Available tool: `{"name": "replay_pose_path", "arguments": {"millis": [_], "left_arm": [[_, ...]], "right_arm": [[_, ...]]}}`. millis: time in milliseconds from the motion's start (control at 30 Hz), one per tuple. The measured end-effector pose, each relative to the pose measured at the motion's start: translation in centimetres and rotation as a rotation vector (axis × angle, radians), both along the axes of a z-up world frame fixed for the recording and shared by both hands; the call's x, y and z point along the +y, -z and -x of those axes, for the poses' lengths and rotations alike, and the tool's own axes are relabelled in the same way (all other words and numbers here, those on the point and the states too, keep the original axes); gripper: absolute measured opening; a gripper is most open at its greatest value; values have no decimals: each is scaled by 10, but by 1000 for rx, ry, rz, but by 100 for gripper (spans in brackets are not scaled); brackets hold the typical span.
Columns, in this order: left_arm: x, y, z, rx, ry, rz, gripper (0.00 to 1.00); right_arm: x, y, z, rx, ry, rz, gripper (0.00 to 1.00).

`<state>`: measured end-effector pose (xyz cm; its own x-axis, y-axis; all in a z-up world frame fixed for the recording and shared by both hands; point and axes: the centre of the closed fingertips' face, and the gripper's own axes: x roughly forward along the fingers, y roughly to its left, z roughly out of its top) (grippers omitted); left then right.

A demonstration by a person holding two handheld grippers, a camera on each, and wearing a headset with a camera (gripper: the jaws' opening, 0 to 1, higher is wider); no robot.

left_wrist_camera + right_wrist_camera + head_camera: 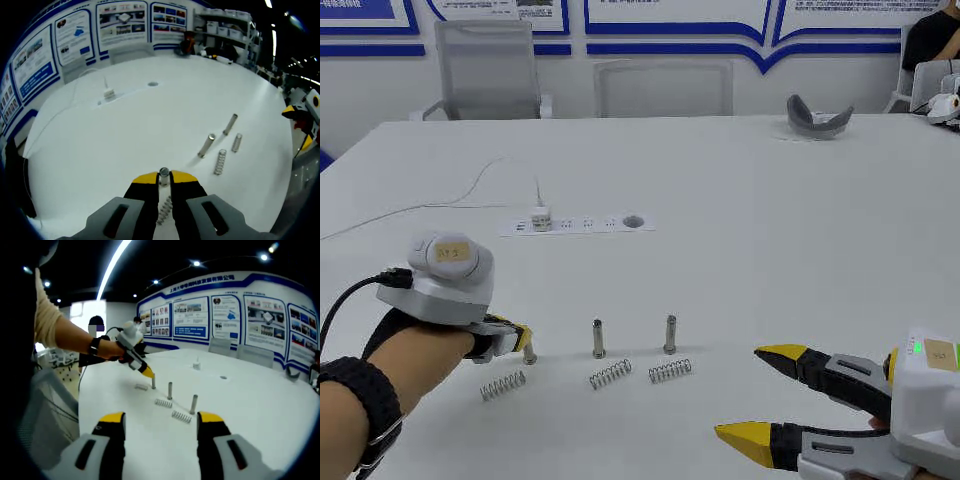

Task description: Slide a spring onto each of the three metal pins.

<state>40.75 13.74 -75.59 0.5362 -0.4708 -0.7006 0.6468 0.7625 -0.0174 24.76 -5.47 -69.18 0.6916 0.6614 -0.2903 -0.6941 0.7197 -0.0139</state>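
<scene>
Left gripper (163, 179): clamped on leftmost short steel pin (163, 172) | right gripper (745, 392): agape, empty | risk: pin may topple if the grip twists sideways.

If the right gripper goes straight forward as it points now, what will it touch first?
Probably the nearest spring, lying flat in front of the nearest pin. The right gripper is open, so the spring might pass between its fingers; depth is unclear.
</scene>
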Motion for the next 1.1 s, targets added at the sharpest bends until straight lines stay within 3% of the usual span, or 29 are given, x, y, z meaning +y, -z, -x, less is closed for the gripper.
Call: {"name": "replay_pose_path", "arguments": {"millis": [267, 533, 800, 933, 1100], "left_arm": [[-3, -5, 0, -27, 22, -2, 8], [-6, -11, 3, -47, 36, 8, 17], [1, -21, 10, -75, 55, 11, 21], [6, -19, 17, -76, 71, 2, 22], [14, -7, 24, -62, 98, -34, 24]], "right_arm": [[1, 1, 0, 3, -2, 3, 59], [1, 0, 0, 1, -1, 2, 59], [1, 0, 0, -1, 0, 4, 59], [1, 0, 0, -1, 0, 4, 59], [2, 0, 0, -1, -3, 6, 59]]}}
